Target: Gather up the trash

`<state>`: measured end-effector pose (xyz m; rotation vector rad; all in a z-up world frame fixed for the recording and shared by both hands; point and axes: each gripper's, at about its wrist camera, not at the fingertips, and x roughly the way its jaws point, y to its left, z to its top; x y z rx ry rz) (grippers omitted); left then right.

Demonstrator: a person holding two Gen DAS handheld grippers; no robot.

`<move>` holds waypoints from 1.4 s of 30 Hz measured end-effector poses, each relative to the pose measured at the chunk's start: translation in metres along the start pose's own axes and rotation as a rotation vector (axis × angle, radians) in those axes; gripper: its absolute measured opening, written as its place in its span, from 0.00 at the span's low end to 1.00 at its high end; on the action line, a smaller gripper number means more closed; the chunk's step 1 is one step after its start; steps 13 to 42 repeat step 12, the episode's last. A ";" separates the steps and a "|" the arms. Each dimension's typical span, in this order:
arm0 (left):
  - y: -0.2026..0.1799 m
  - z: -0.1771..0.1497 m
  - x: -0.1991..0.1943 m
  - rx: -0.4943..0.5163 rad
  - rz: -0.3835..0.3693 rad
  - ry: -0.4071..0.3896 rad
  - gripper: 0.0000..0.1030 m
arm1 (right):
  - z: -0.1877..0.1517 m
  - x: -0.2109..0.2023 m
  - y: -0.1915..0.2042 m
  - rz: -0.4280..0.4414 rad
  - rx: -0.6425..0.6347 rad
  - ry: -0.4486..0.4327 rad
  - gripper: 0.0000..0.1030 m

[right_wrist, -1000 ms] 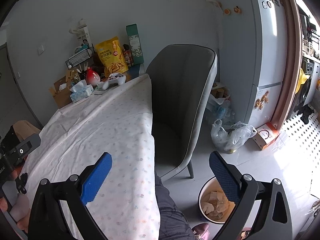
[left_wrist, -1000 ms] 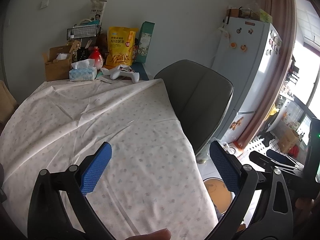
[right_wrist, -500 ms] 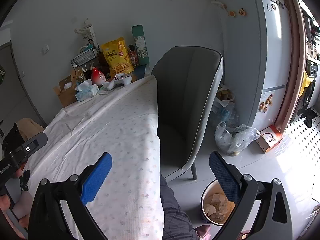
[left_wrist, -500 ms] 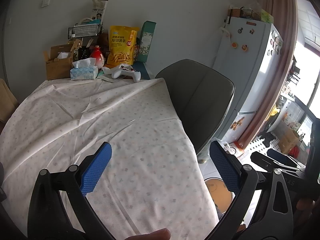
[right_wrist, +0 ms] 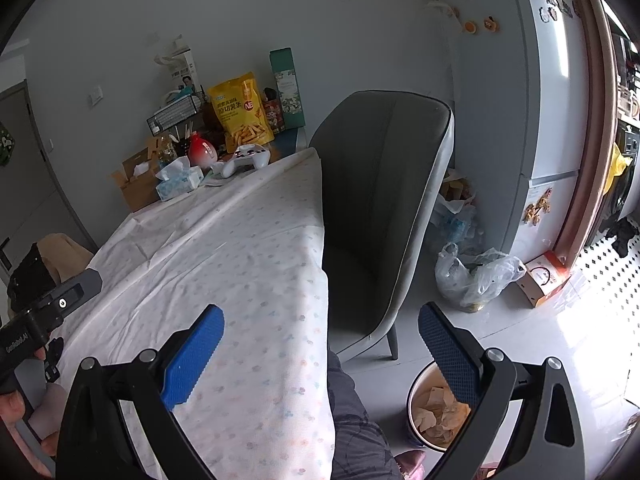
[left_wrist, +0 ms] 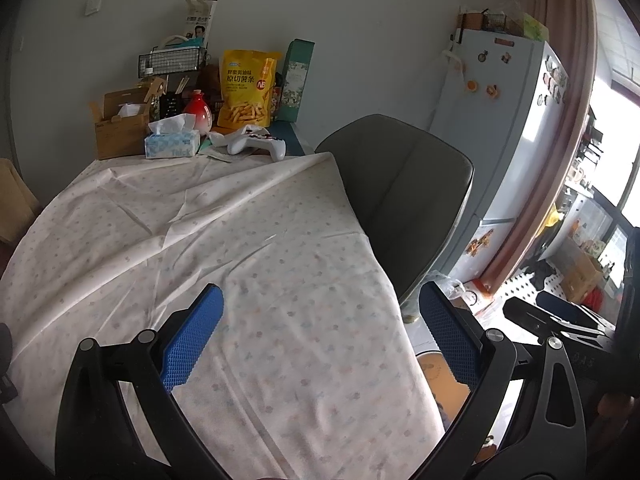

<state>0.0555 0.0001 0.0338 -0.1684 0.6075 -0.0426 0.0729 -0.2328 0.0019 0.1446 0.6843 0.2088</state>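
My left gripper is open and empty, held above the near part of the table's flowered cloth. My right gripper is open and empty too, over the table's right edge beside the grey chair. A round bin with crumpled brown paper stands on the floor under the right finger; part of this bin shows past the cloth's edge in the left wrist view. A small flat wrapper lies by the white game controller at the table's far end.
At the far end against the wall stand a tissue box, a cardboard box, a red bottle, a yellow snack bag and a green carton. A plastic bag and a fridge are beyond the chair.
Both views have shifted slightly, the right one drawing a little closer to the chair. Both grippers stayed open and empty.
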 end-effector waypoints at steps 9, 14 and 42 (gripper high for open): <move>0.002 -0.001 0.000 -0.002 0.008 0.006 0.94 | 0.000 0.006 0.005 0.012 0.000 0.009 0.93; 0.005 -0.002 0.000 -0.006 0.009 0.010 0.94 | -0.001 0.007 0.006 0.014 0.001 0.016 0.93; 0.005 -0.002 0.000 -0.006 0.009 0.010 0.94 | -0.001 0.007 0.006 0.014 0.001 0.016 0.93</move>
